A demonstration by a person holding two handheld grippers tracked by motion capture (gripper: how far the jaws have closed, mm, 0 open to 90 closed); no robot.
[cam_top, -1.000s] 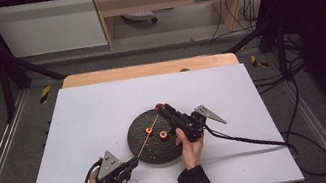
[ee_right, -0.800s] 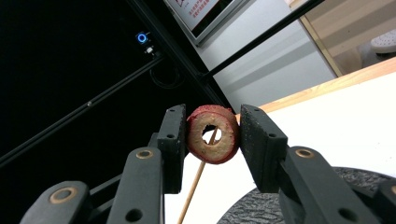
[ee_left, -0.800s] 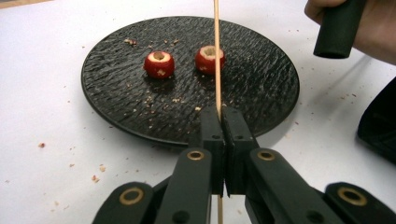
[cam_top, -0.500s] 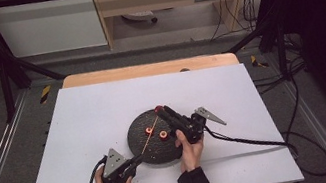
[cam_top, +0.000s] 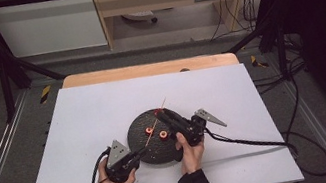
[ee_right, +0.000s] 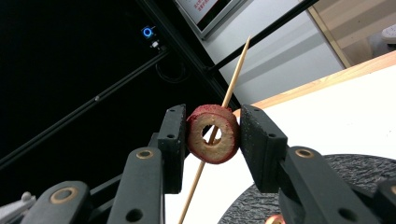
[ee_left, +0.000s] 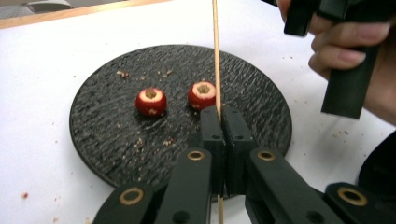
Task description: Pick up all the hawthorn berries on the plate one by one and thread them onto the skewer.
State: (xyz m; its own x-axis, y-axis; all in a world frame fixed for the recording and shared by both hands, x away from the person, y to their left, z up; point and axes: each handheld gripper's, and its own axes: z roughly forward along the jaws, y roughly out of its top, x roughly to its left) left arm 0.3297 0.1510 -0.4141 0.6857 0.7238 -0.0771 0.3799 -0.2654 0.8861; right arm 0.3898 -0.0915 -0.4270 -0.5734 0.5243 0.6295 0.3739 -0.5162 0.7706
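A thin wooden skewer [ee_left: 216,56] is clamped in my left gripper [ee_left: 223,114], whose jaws are shut on it. The skewer [cam_top: 152,133] slants up over a black round plate [cam_top: 136,126] from the left gripper [cam_top: 141,150]. My right gripper [ee_right: 212,121] is shut on a red ring-shaped fruit slice [ee_right: 213,134]. The skewer [ee_right: 236,70] passes through the slice's hole and sticks out beyond it. Two more red cored pieces [ee_left: 151,101] [ee_left: 202,94] lie on the plate [ee_left: 116,140]. In the high view the right gripper [cam_top: 159,113] hovers over the plate's far side.
The plate sits on a white table top [cam_top: 85,120] with a wooden strip [cam_top: 147,69] along its far edge. Crumbs dot the plate and table. The right gripper's cable [cam_top: 251,143] trails off to the right. Dark frame rails stand on both sides.
My left hand has shifted slightly right and away from the person, pushing the skewer further through the ring. The right hand has held still.
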